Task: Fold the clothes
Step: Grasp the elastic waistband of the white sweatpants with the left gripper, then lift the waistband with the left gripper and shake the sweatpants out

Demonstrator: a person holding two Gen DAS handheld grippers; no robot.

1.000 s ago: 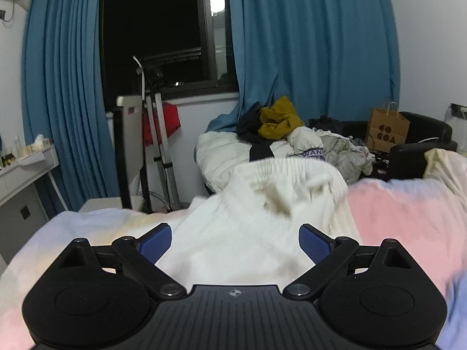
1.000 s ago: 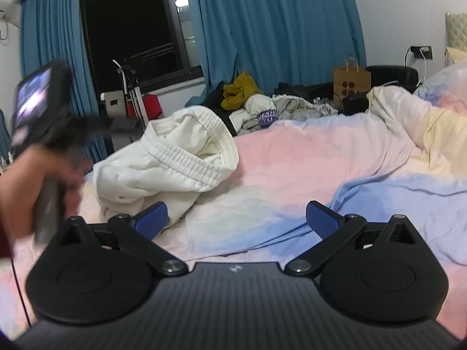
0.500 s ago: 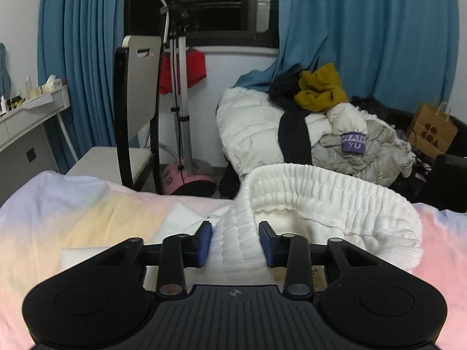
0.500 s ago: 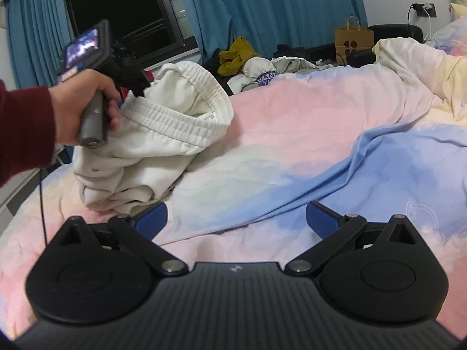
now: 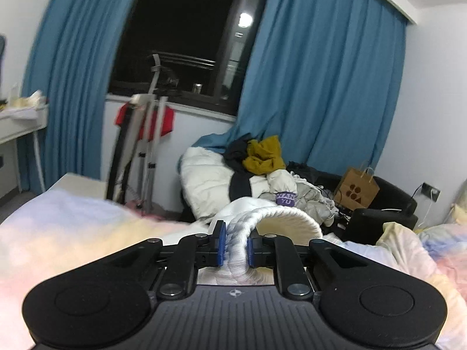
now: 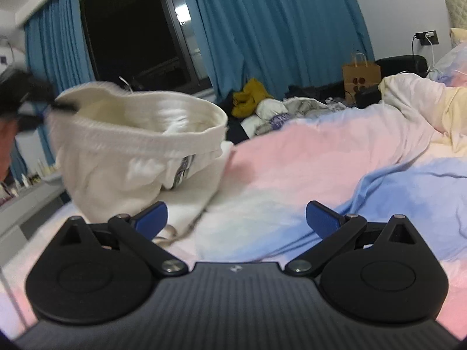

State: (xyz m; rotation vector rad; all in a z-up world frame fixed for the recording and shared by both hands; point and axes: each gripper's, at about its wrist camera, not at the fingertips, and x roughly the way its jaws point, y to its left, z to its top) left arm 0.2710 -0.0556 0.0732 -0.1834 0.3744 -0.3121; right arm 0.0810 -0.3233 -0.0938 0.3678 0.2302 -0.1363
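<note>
White pants with a ribbed elastic waistband (image 6: pixel 137 145) lie on the pastel bed (image 6: pixel 306 169). My left gripper (image 5: pixel 235 246) is shut on the waistband (image 5: pixel 277 215) and holds it lifted above the bed. In the right wrist view the left gripper (image 6: pixel 43 106) shows blurred at the far left, pinching the waistband's edge. My right gripper (image 6: pixel 236 217) is open and empty, low over the bed, just right of the pants' hanging fabric.
A pile of clothes with a mustard garment (image 5: pixel 264 157) lies beyond the bed's far edge, next to a brown paper bag (image 5: pixel 356 189) and a black seat (image 5: pixel 385 215). A chair and a stand (image 5: pixel 146 145) are under the window. A white desk (image 5: pixel 20 119) is at left.
My left gripper closed on the waistband and lifted it up off the bed. My right gripper moved closer to the pants and stays open.
</note>
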